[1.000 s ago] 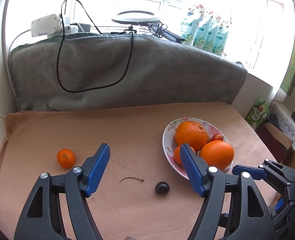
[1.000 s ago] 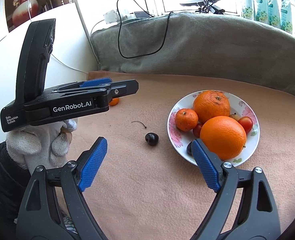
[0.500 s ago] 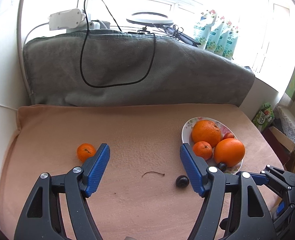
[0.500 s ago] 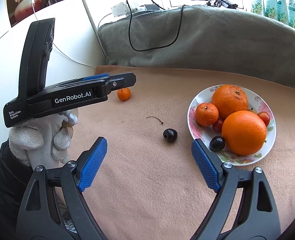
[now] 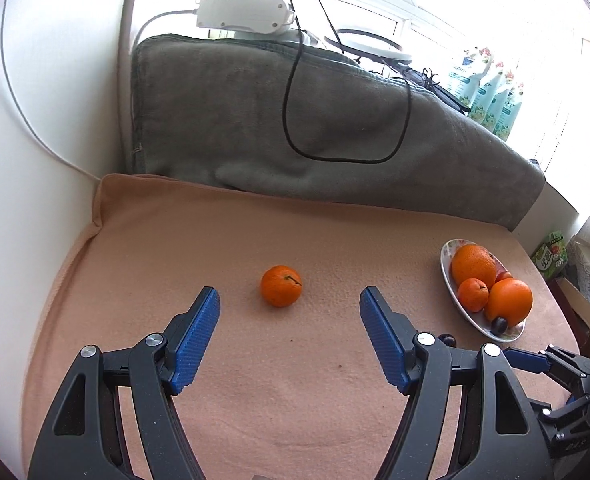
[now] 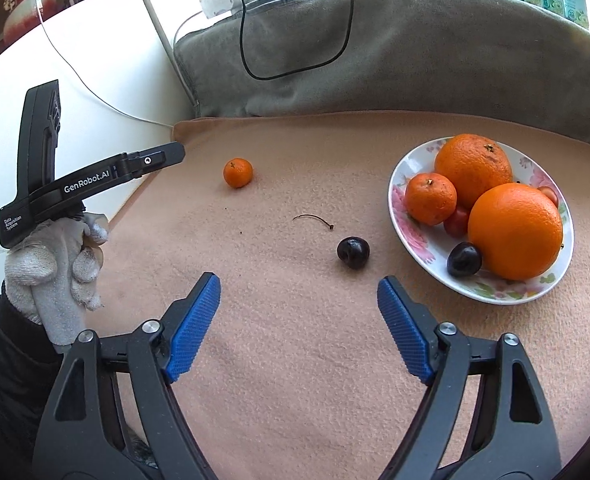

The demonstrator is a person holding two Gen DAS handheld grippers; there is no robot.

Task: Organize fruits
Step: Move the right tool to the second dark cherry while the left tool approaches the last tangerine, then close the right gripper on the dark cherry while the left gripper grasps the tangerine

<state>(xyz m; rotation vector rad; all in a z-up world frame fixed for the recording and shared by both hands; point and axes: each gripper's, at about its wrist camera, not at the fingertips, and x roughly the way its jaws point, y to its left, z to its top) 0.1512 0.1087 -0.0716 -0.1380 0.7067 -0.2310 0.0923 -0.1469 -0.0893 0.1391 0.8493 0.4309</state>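
Observation:
A small tangerine [image 5: 281,291] [image 6: 237,173] lies alone on the peach cloth. My left gripper [image 5: 289,310] stands open just short of it, nothing between its blue pads. A dark cherry [image 6: 353,252] rests on the cloth beside a flowered plate [image 6: 411,236] [image 5: 447,276]. The plate holds two big oranges, a tangerine, small red fruits and another dark cherry. My right gripper [image 6: 299,296] points at the loose cherry from a little way back. Its jaws are closing, with nothing between them. The left gripper [image 6: 163,160] shows at the left of the right wrist view, held by a gloved hand [image 6: 59,264].
A loose cherry stem [image 6: 313,220] lies on the cloth. A grey blanket [image 5: 295,128] with a black cable [image 5: 335,120] rises behind the cloth. A white wall [image 5: 35,140] borders the left side. Boxes [image 5: 553,256] stand past the right edge.
My left gripper swung left, bringing the lone tangerine between its fingertips' line and pushing the plate to the right edge. My right gripper edged toward the cherry and its jaws narrowed.

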